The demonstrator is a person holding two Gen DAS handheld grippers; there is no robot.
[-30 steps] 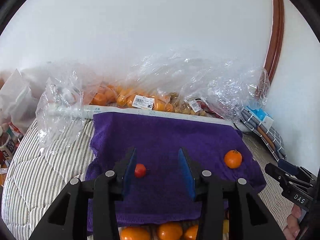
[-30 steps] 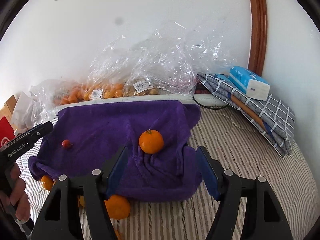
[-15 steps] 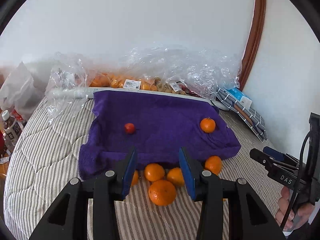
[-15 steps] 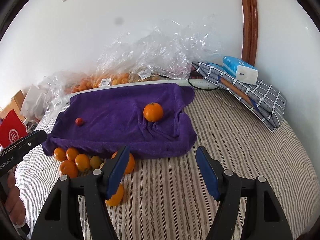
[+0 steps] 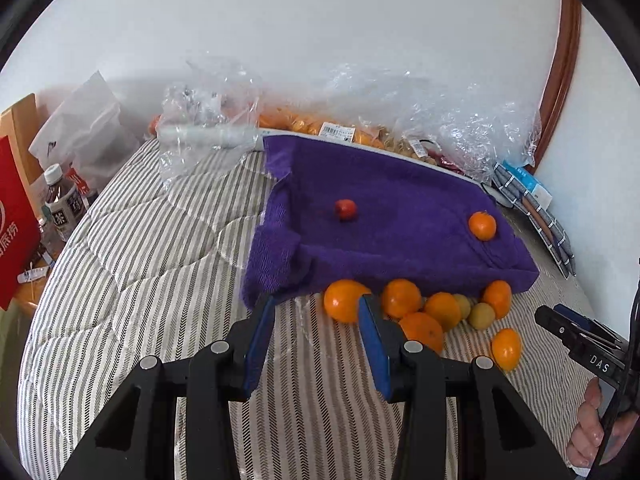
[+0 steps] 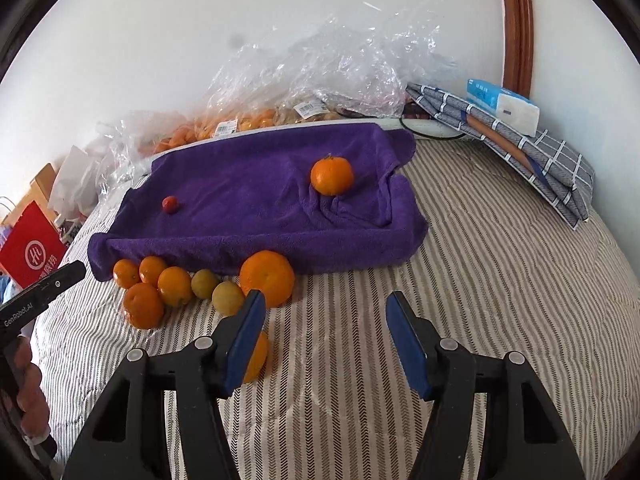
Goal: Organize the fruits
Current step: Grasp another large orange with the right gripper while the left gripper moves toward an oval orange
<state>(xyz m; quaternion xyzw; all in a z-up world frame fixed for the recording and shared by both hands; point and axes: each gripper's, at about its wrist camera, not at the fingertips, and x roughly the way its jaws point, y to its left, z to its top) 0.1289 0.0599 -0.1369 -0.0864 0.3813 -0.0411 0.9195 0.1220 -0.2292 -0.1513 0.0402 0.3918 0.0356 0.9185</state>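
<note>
A purple towel [image 5: 400, 216] [image 6: 260, 200] lies on the striped bed, bearing a small red fruit [image 5: 345, 209] [image 6: 170, 204] and one orange [image 5: 482, 225] [image 6: 332, 176]. Several oranges [image 5: 400, 298] [image 6: 174, 286] and two yellow-green fruits [image 6: 228, 298] lie loose at the towel's near edge; one orange [image 5: 506, 349] [image 6: 256, 356] lies apart, closer in. My left gripper [image 5: 316, 304] is open and empty, just short of the pile's leftmost orange [image 5: 344, 300]. My right gripper [image 6: 325, 300] is open and empty over bare bedding, right of the pile.
Clear plastic bags of oranges [image 5: 320, 128] [image 6: 240, 120] line the wall behind the towel. A folded checked cloth with a tissue pack [image 6: 502, 106] lies at the right. A red bag [image 5: 12, 216], bottles [image 5: 64, 212] and a white bag stand at the left bed edge.
Both grippers have pulled back from the towel toward the near side of the bed, bringing the loose oranges into view. Both stay open and empty.
</note>
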